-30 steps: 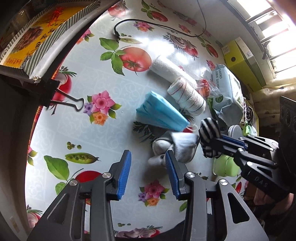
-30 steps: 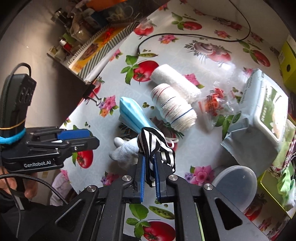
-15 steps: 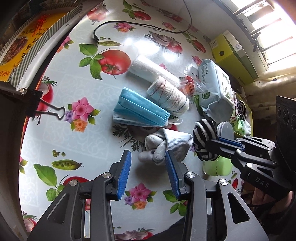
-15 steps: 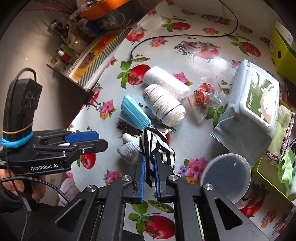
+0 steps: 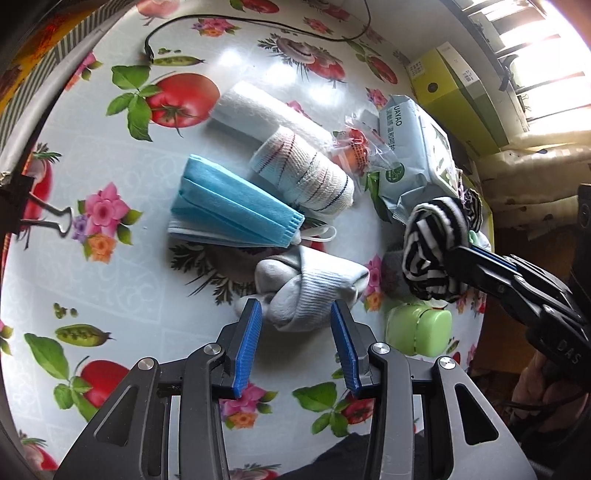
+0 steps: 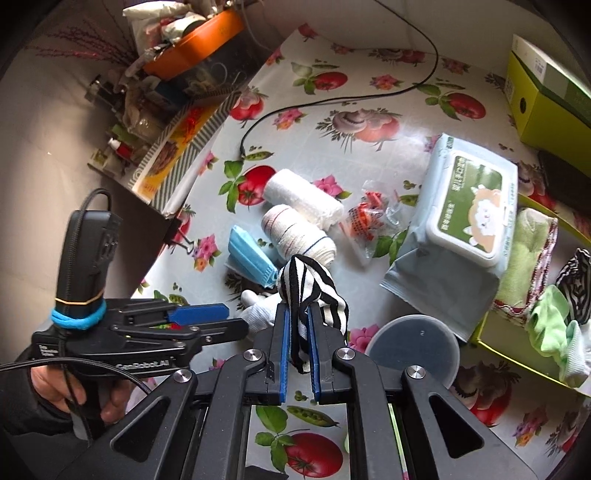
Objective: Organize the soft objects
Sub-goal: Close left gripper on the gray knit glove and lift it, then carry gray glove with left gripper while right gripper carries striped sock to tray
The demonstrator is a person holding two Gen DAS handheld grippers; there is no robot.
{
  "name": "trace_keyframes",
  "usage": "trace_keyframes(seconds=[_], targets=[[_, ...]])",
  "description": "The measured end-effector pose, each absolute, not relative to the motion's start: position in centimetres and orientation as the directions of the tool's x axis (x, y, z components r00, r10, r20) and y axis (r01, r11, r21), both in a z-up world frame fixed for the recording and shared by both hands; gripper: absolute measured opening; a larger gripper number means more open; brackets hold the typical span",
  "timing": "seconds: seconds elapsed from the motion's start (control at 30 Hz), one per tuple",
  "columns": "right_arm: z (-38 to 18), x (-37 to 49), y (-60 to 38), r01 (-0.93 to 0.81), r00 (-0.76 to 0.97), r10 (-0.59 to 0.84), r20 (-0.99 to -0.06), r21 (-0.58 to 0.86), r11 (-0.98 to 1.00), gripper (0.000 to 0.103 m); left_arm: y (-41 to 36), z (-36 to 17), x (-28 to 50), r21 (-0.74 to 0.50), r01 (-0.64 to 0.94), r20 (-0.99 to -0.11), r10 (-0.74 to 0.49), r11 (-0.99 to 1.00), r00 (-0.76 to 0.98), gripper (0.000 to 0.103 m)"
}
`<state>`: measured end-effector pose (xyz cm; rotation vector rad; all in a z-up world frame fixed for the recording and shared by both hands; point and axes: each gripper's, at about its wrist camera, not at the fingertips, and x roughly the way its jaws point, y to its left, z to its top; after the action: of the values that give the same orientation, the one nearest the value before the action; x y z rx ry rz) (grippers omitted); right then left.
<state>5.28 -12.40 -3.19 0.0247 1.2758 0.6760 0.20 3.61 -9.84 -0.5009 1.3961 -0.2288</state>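
My right gripper [image 6: 297, 325] is shut on a black-and-white striped sock [image 6: 314, 282] and holds it above the table; the sock also shows in the left wrist view [image 5: 432, 254]. My left gripper [image 5: 295, 317] is open, its fingers either side of a bundled white sock [image 5: 310, 288] lying on the floral tablecloth [image 5: 110, 258]. Behind the white sock lie a blue face mask [image 5: 229, 206], a striped rolled cloth [image 5: 303, 177] and a white rolled towel [image 5: 258, 110]. A yellow-green box [image 6: 535, 332] at the right holds a green towel, green socks and another striped sock.
A wet-wipes pack [image 6: 465, 214], a clear plastic packet [image 6: 373, 218] and a round grey lid [image 6: 413, 347] lie at the right. A green container [image 5: 417, 332] stands by the table edge. A black cable [image 5: 258, 22] crosses the back. A binder clip [image 5: 44, 218] is at the left edge.
My left gripper has moved forward until its open fingers straddle the white sock. My right gripper has lifted and drawn back to the right with the striped sock.
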Motion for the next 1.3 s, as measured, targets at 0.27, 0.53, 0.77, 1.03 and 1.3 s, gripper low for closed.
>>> trace_keyframes(seconds=[0.27, 0.53, 0.77, 1.03, 1.3], targets=[[-2.1, 5.1, -14.1, -0.425, 0.163, 0.482, -0.861, 0.380, 0.822, 0.009, 0.7, -10.2, 2.0, -0.433, -0.044, -0.893, -0.422, 0.900, 0.156, 0.058], [-2.0, 5.1, -15.5, -0.395, 0.186, 0.486, -0.854, 0.388, 0.833, 0.009, -2.0, -11.9, 2.5, -0.376, 0.020, -0.923, -0.377, 0.926, 0.078, 0.057], [-1.6, 5.2, -16.5, -0.389, 0.202, 0.490, -0.848, 0.390, 0.835, 0.009, -2.2, -11.4, 2.7, -0.372, 0.015, -0.923, -0.372, 0.928, 0.098, 0.032], [-0.9, 5.2, -17.5, -0.380, 0.229, 0.498, -0.837, 0.394, 0.837, 0.009, -2.2, -8.6, 3.0, -0.379, 0.020, -0.914, -0.377, 0.925, 0.151, 0.026], [0.0, 4.9, -19.3, -0.352, 0.267, 0.500, -0.824, 0.400, 0.846, 0.009, -1.1, -5.8, 3.6, -0.388, 0.013, -0.899, -0.381, 0.922, 0.215, 0.026]])
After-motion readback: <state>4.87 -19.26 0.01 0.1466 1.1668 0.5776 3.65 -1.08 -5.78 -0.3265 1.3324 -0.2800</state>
